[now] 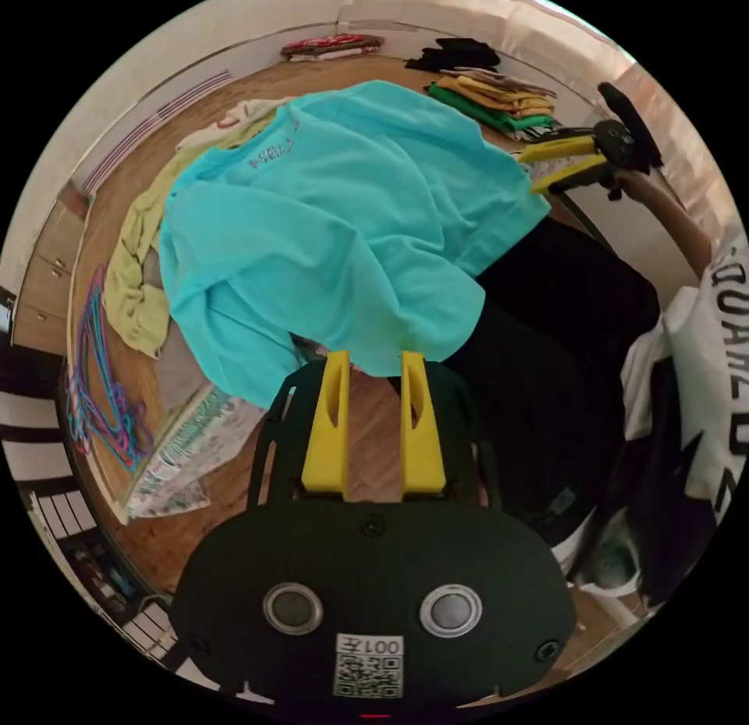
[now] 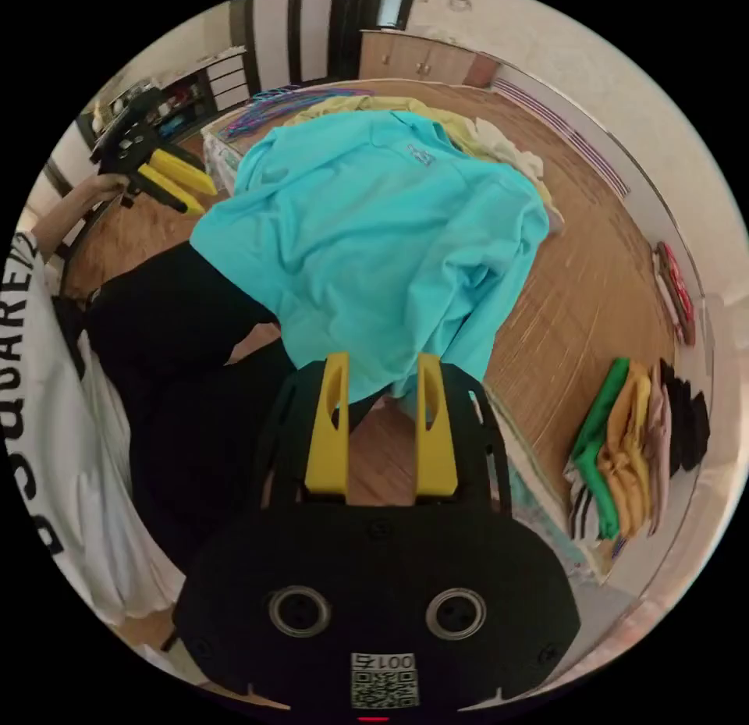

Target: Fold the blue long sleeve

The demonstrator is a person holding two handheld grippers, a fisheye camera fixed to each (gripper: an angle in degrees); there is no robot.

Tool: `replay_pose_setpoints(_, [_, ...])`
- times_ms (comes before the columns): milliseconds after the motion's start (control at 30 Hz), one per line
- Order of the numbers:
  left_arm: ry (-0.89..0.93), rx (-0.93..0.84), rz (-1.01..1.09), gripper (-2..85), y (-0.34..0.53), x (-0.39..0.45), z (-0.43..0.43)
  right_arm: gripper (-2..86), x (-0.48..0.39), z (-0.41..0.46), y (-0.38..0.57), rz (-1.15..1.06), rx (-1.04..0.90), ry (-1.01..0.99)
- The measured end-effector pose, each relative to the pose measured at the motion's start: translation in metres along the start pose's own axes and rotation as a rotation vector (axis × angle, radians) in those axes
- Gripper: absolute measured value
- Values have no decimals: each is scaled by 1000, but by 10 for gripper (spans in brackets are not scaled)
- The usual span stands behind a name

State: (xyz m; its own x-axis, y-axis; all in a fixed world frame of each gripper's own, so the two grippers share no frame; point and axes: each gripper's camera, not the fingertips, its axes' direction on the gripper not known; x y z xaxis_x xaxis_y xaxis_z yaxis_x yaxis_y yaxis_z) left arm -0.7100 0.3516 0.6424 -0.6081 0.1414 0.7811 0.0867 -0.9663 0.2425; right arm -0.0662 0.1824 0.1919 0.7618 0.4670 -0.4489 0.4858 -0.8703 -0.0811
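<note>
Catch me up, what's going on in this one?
A person sits on the wooden floor with a gripper in each hand. The turquoise long-sleeve shirt lies rumpled over the person's lap, not yet folded. The left gripper and right gripper are both open, tips at the shirt's near edge, gripping nothing. A stack of folded clothes sits off to the side.

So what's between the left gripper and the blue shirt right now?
Nothing. In the left gripper view the left gripper is open, its tips at the hem of the blue shirt, wooden floor showing between the jaws.
</note>
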Motion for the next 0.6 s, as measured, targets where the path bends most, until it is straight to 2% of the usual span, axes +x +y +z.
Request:
replay_pose_setpoints(167, [29,19,-112,32,9,-19,12,103,19,28,30,219,31,-128])
replay_pose_setpoints(300, [177,96,-200,-5,20,-49,14,44,40,38,52,324,154,-314])
replay_pose_setpoints(467, [294,173,-272,-9,44,-82,12,22,44,35,75,321,257,-337])
replay_pose_setpoints(600, [325,327,-275,-10,77,-92,-16,15,48,9,108,330,373,-284])
